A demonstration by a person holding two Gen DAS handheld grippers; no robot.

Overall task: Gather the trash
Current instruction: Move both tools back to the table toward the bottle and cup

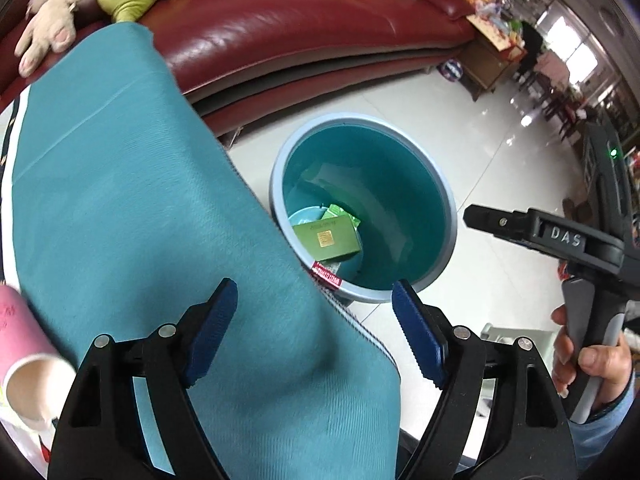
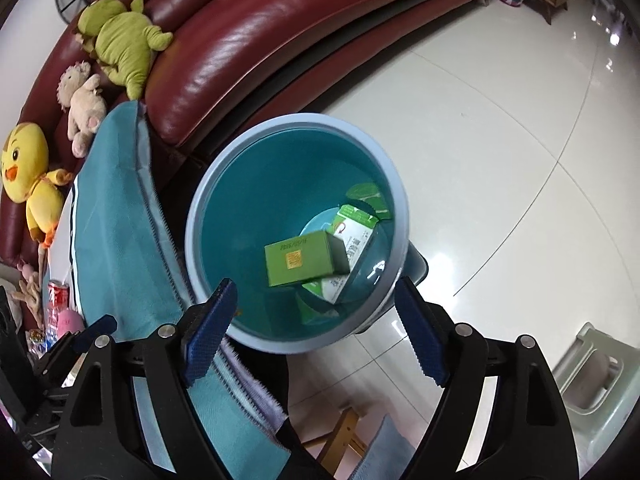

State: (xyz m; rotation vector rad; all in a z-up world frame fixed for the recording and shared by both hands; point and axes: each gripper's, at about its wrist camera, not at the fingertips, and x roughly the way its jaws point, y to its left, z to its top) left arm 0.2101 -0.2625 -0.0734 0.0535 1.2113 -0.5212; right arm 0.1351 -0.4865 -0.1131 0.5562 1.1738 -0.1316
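Hovering over round teal plastic bin [image 2: 224,216]: both hand-held grippers [image 1: 314,312] [image 2: 314,308] spread, empty; glossy green carton [image 2: 306,262] inside; "DAS" moulded on right one.

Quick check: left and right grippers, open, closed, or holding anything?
Left gripper: open, holding nothing.
Right gripper: open, empty, above the round teal plastic bin.

Glossy white tiled floor [image 2: 500,128] under teal bin [image 2: 224,200], beside red sofa [image 2: 248,52].
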